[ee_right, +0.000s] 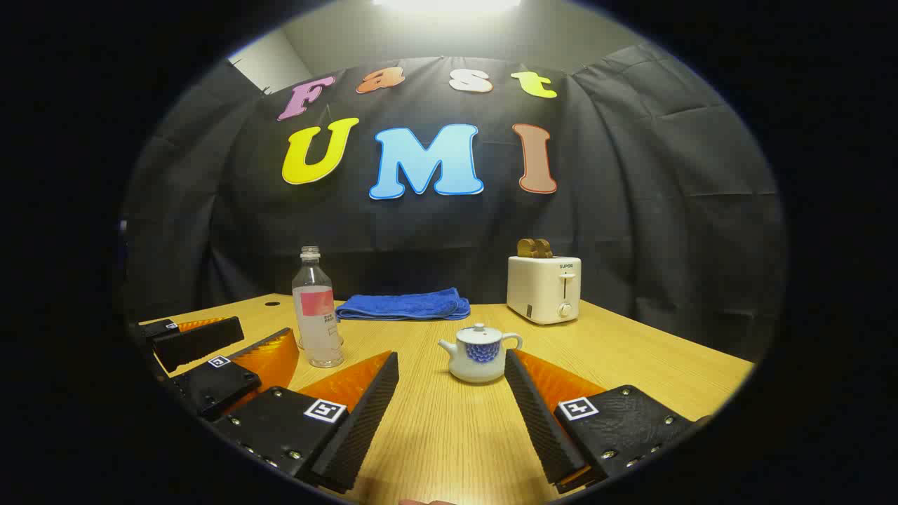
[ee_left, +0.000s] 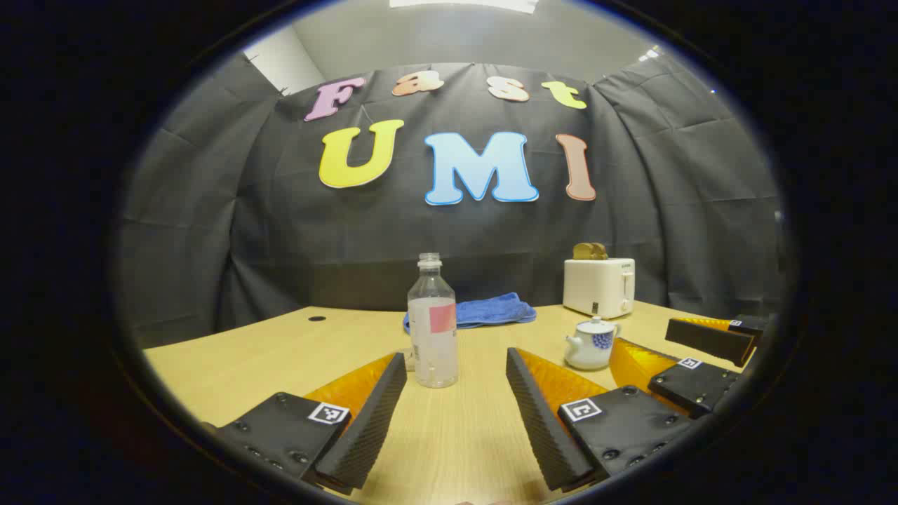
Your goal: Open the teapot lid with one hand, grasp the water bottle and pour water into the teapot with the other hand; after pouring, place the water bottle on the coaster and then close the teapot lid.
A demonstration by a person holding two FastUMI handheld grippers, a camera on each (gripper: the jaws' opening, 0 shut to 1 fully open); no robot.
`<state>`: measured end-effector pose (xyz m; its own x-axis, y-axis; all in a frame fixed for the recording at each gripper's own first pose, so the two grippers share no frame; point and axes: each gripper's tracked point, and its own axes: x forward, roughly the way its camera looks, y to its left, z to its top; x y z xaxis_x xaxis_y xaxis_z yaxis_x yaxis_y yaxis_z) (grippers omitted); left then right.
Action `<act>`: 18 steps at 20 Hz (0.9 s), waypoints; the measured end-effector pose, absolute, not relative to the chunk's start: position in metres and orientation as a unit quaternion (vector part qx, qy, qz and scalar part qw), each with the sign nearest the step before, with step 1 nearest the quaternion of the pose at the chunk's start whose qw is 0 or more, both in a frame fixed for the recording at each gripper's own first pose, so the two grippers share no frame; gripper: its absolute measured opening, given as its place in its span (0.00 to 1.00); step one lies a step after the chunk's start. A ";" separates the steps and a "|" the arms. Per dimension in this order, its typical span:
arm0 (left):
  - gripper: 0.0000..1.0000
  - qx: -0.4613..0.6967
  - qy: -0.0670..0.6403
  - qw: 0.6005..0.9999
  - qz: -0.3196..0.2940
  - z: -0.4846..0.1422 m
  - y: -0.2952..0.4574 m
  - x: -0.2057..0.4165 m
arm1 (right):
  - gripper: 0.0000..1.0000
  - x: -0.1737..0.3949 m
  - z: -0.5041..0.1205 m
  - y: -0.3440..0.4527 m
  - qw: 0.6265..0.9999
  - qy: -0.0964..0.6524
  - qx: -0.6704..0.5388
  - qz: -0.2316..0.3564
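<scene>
I see a wooden table (ee_right: 631, 358) with a light yellow top. A small dark hole (ee_left: 317, 318) sits in it near the far left corner. Behind the table hangs a black cloth wall (ee_right: 666, 210) with many folds. Above the cloth I see a pale grey wall (ee_left: 449, 35). A bright white lamp (ee_right: 449, 5) shines down from the top.

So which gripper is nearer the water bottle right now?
Left. The left gripper points straight at the water bottle, just short of it; the right gripper faces the teapot, off to the bottle's side.
</scene>
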<state>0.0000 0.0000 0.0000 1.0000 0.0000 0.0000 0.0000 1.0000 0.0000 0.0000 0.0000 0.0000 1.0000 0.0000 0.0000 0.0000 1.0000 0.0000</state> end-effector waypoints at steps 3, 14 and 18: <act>1.00 0.000 0.002 1.000 -0.003 -0.002 -0.001 0.000 | 0.94 0.001 0.000 0.000 1.000 0.000 0.000 -0.001; 1.00 0.001 0.001 1.000 -0.005 -0.001 -0.002 0.002 | 0.94 0.002 0.001 0.001 1.000 -0.002 -0.001 0.000; 1.00 -0.001 0.000 1.000 -0.010 0.006 0.002 0.005 | 0.94 0.007 0.006 0.002 1.000 0.001 0.013 0.012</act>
<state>0.0050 0.0019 0.0062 0.9998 -0.0196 -0.0007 0.0196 0.9998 -0.0028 0.0066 0.0025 0.0056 0.9997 0.0239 -0.0023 -0.0238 0.9994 0.0257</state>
